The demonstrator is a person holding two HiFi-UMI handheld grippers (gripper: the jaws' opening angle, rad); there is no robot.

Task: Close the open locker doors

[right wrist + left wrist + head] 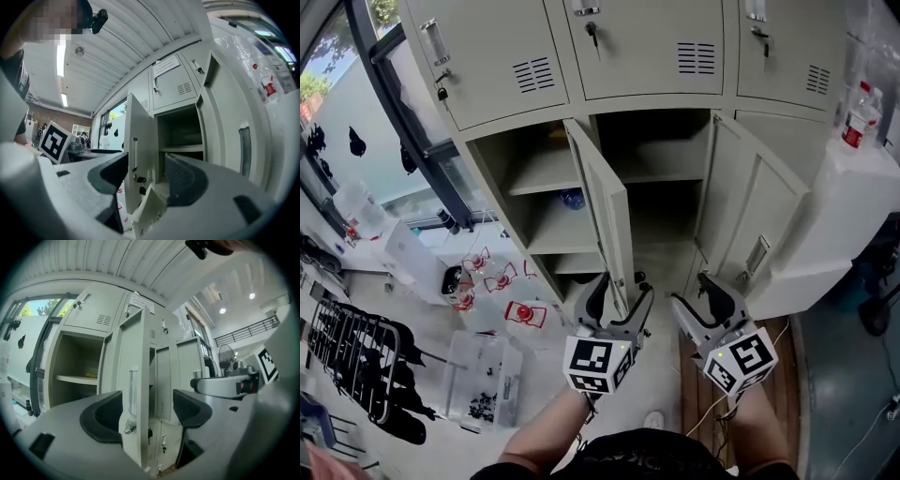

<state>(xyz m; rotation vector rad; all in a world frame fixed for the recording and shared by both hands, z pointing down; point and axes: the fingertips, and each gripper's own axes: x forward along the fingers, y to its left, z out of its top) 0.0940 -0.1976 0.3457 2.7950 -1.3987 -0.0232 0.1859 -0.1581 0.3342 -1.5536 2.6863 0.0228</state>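
A grey locker bank has two lower doors swung open. The left open door (605,202) sticks out toward me; the right open door (757,208) hangs wide to the right. My left gripper (621,287) is open, and its jaws straddle the free edge of the left open door (136,394) near its latch. My right gripper (694,294) is open just right of that door, with nothing between its fingers. In the right gripper view, my right gripper (146,174) looks past the left door (137,154) into the empty compartment, with the right door (240,140) beside it.
The upper lockers (637,47) are shut, with keys in their locks. A blue object (572,199) lies on a shelf in the left compartment. A white cabinet (853,216) with a bottle (861,114) stands right. Clear plastic boxes (487,375) and a black rack (356,366) sit on the floor left.
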